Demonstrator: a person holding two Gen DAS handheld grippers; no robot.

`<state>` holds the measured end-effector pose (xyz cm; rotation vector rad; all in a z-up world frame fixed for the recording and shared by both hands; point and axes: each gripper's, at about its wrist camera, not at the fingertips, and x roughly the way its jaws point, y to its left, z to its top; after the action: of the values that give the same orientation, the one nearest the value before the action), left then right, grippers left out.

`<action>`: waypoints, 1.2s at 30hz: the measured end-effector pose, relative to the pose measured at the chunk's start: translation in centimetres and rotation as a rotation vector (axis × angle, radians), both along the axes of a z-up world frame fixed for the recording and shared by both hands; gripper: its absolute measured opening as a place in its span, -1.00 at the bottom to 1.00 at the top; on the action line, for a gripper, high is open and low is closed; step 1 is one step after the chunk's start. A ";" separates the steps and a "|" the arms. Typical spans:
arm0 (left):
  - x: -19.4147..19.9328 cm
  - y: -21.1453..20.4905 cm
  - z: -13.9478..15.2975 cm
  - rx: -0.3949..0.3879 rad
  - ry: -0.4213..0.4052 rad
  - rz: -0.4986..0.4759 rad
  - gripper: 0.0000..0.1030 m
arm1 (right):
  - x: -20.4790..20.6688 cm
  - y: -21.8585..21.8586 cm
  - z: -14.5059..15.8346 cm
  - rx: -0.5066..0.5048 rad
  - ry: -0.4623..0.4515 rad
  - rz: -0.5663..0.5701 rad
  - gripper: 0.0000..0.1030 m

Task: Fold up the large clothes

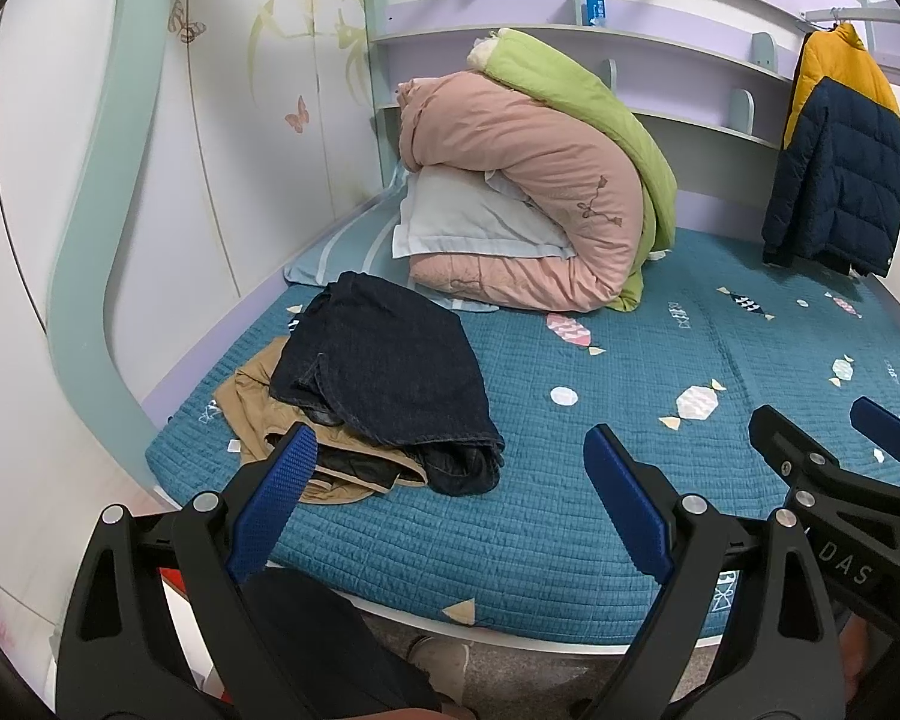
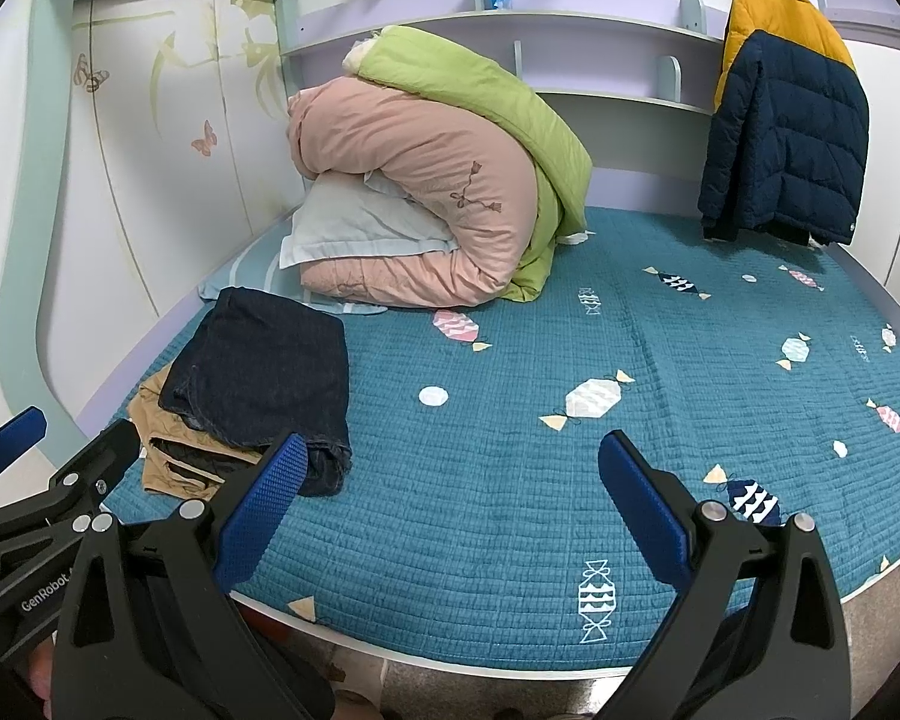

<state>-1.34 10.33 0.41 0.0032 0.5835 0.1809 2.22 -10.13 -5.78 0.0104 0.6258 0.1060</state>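
Teal quilted bedding with candy shapes covers the bed [image 2: 510, 480], which sits against pale wardrobe doors painted with butterflies and below lilac shelves. At the head of the bed a pink duvet [image 1: 528, 192] is rolled around a white pillow [image 1: 468, 222], with a green quilt [image 1: 576, 102] draped over its top. A yellow and navy puffer jacket [image 2: 792, 120] hangs from a rail at the far right corner, its hem just above the bedding.

Near the left edge of the bed lie the clothes: dark jeans [image 1: 384, 384], loosely folded, rest on top of crumpled tan trousers [image 1: 258, 402] that stick out beneath them toward the wardrobe side.

Both tools hover over the near edge of the bed, holding nothing. The left gripper [image 1: 450, 480] has its blue-padded jaws spread wide, its left pad in front of the tan trousers. The right gripper [image 2: 450, 480] likewise has its jaws released and wide apart, over bare bedding just right of the pile.
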 end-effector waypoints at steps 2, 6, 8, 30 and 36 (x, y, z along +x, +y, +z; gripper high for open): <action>0.0 0.0 0.0 -0.001 0.001 -0.002 0.77 | 0.0 0.0 0.0 0.001 0.001 0.001 0.83; 0.0 0.1 0.0 -0.003 0.001 -0.003 0.77 | 0.0 0.0 -0.1 -0.001 0.001 0.002 0.83; 0.0 0.2 0.0 -0.002 0.001 -0.003 0.77 | 0.0 0.0 -0.1 0.001 0.000 0.002 0.83; -0.4 0.1 0.2 0.008 -0.002 0.001 0.77 | -0.1 -0.2 -0.4 -0.003 -0.005 0.014 0.83; -0.3 0.1 0.2 -0.003 0.013 0.012 0.77 | -0.2 -0.2 -0.6 -0.001 -0.002 0.018 0.83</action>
<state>-1.59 10.43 0.63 -0.0021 0.5971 0.1917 2.04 -10.35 -6.33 0.0041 0.6238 0.1227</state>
